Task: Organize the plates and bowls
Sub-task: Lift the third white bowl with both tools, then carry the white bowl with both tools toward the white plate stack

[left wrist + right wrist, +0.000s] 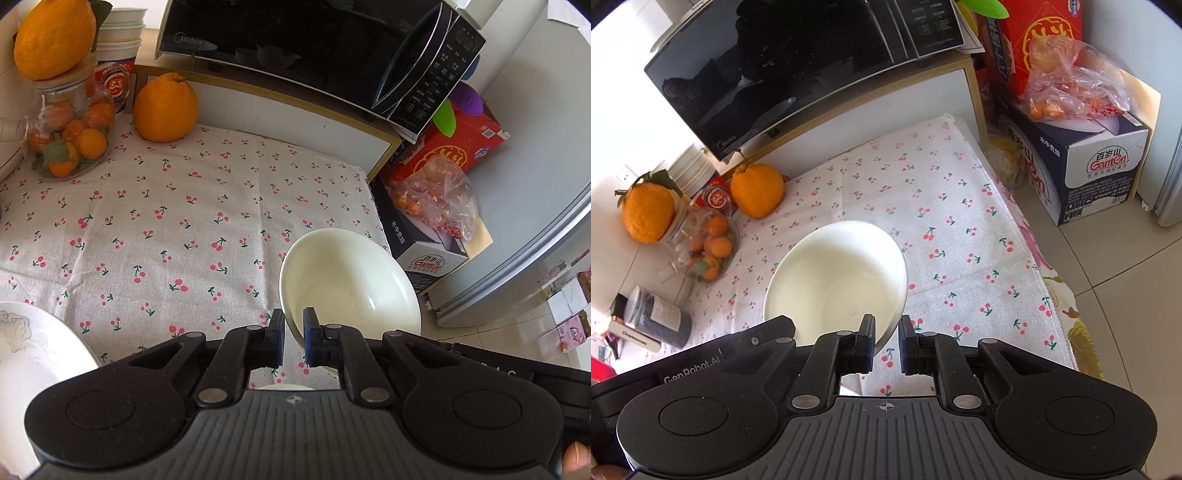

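Note:
A single white bowl [351,280] hangs tilted above the cherry-print tablecloth [166,221], held from two sides. My left gripper [294,325] is shut on its near rim, with the bowl off to its right. In the right wrist view the same bowl [842,273] lies to the left of my right gripper [888,328], whose pads pinch the rim. Each view shows the other gripper's black housing [701,362] at a bottom corner. A white plate [37,343] with a grey flower drawing lies on the cloth at the lower left.
A black microwave [295,44] stands on a white cabinet behind the cloth. A big orange [164,107], a jar of small oranges [70,136] and stacked paper cups [118,48] crowd the back left. Cardboard boxes [1100,166] with a bag of fruit stand on the floor at the right.

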`<state>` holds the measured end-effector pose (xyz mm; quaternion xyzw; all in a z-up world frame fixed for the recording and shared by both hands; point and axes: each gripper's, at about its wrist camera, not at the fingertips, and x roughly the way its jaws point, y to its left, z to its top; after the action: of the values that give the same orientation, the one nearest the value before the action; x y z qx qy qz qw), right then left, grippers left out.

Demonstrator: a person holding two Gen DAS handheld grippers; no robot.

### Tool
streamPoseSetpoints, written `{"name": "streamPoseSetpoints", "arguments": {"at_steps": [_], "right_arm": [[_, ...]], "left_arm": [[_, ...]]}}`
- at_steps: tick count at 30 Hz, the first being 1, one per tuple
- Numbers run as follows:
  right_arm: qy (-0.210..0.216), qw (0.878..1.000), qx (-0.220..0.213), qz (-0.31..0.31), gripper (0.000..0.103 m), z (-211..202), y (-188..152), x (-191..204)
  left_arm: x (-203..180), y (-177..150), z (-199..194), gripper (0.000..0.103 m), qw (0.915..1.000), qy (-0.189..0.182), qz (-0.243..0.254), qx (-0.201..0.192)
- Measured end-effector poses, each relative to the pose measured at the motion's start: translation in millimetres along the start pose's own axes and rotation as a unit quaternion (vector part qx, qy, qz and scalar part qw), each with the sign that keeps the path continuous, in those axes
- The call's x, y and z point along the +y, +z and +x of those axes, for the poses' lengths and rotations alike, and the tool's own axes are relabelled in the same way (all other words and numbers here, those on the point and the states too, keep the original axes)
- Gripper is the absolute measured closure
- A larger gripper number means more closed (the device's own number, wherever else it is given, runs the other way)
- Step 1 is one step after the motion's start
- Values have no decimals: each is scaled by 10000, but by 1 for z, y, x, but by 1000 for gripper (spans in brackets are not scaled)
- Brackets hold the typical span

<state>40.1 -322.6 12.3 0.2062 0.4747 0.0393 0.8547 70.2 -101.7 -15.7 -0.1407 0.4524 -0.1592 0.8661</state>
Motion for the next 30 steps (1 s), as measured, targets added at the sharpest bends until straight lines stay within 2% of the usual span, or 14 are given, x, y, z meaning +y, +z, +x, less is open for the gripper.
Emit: {"name": "streamPoseSetpoints", "arguments": {"at_steps": [13, 20, 30], "right_arm": [[244, 9983, 206, -479, 88, -13, -25, 21], [301, 9960, 323, -777, 86, -22, -47, 28], [342, 9928, 526, -1022, 85, -28, -75, 30]], "left_arm": [[12, -22, -33, 94, 9998, 158, 64, -129], [20, -40, -42, 94, 9998, 175, 35, -48], [21, -65, -45, 93, 9986, 442, 284, 108]]}}
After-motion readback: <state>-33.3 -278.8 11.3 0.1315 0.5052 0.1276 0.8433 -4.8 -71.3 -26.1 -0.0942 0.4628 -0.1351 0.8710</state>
